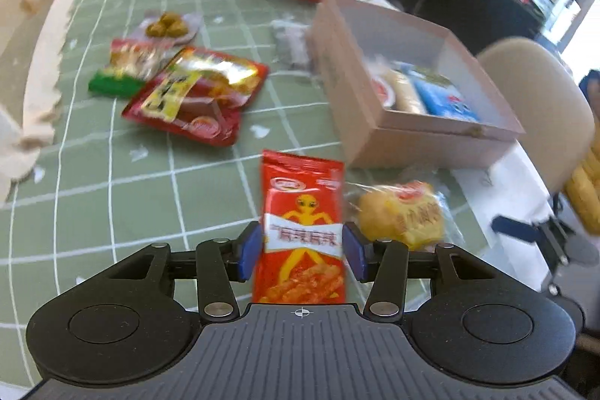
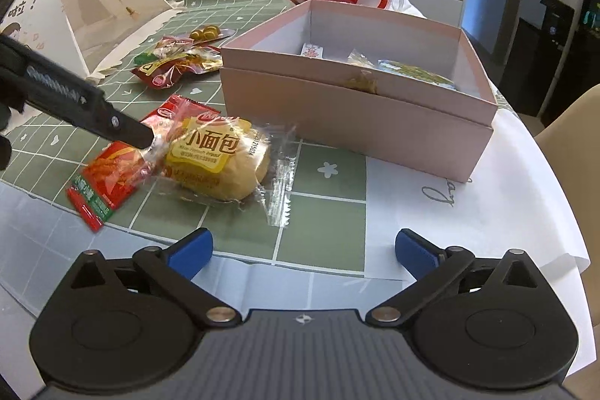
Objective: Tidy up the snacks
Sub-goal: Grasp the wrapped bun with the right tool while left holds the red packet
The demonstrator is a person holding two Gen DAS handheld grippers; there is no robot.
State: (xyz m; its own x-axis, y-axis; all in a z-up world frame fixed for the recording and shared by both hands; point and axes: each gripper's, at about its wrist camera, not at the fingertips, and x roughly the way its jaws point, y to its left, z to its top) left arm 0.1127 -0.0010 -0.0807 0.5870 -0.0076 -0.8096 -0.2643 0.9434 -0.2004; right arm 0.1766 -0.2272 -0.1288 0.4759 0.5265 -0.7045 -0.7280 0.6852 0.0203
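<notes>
- Snacks are spread over a green gridded surface (image 2: 326, 212); an open pink box (image 2: 356, 107) at about 1 o'clock in the right wrist view already holds several packets
- The left gripper (image 1: 303, 250) is seen with its blue pads on either side of a red stick-snack packet (image 1: 302, 231); the pads look to be touching the packet's edges, so it is judged clamped on it, though blur leaves the firmness of the grip unclear
- The right gripper (image 2: 303, 250) stands wide apart with nothing between its pads, hovering over the surface's near edge
- A wrapped small bread (image 2: 217, 160) lies at 11 o'clock from the right gripper, touching the red packet, with part of its clear wrapper lying over it
- More packets, a red foil pouch (image 1: 195, 96) among them, lie at 10 o'clock in the left view, well apart from the box
- Risk: the packet is held only by its thin edges, so it could buckle or slip out if it is lifted quickly
- Risk: the bread's wrapper could be dragged along as the packet is lifted
- Risk: the box's near wall could be caught by a low carry, and the packet knocked loose
</notes>
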